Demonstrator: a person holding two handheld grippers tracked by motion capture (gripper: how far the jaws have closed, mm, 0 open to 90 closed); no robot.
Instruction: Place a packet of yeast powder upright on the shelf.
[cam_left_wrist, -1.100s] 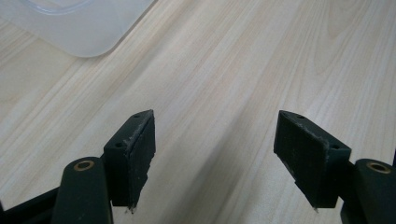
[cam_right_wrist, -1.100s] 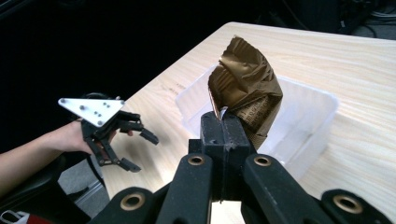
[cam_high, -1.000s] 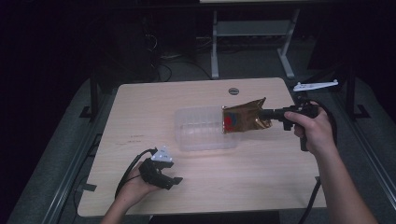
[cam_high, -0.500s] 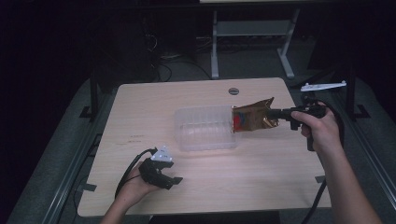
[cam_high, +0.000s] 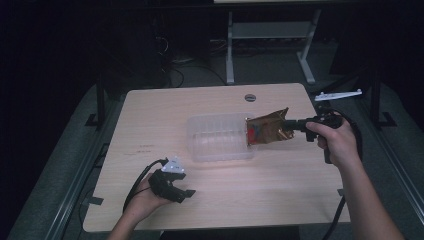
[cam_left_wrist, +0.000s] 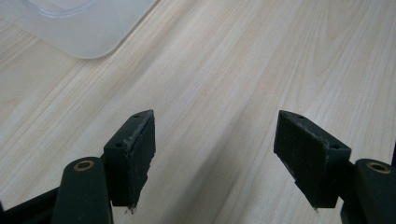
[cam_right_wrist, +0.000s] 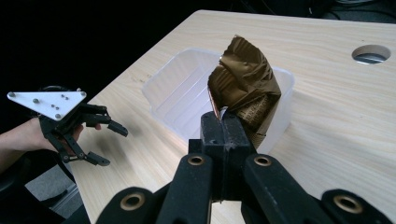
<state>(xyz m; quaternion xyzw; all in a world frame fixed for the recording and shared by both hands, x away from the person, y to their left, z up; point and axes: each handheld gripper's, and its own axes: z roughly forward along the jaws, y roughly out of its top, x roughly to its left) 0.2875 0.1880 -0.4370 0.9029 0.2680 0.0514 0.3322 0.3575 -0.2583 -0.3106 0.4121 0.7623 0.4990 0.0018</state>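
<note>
The right gripper (cam_right_wrist: 223, 122) had its jaws clamped on the edge of a brown bag (cam_right_wrist: 245, 86), held in the air at the near end of the clear tub (cam_high: 220, 137) on the counter (cam_high: 150, 120). The left gripper (cam_high: 181, 192) rested well apart, jaws spread and empty. The bag was gripped but not yet in the tub; lowering and release seemingly remained.

Crumpled brown foil bag (cam_high: 267, 131), red patch on its face, pinched at one end (shiny, creased all over), held approx. level over the right end of the clear plastic tub (cam_high: 218, 137), which sits mid-table w/ ribbed walls.
</note>
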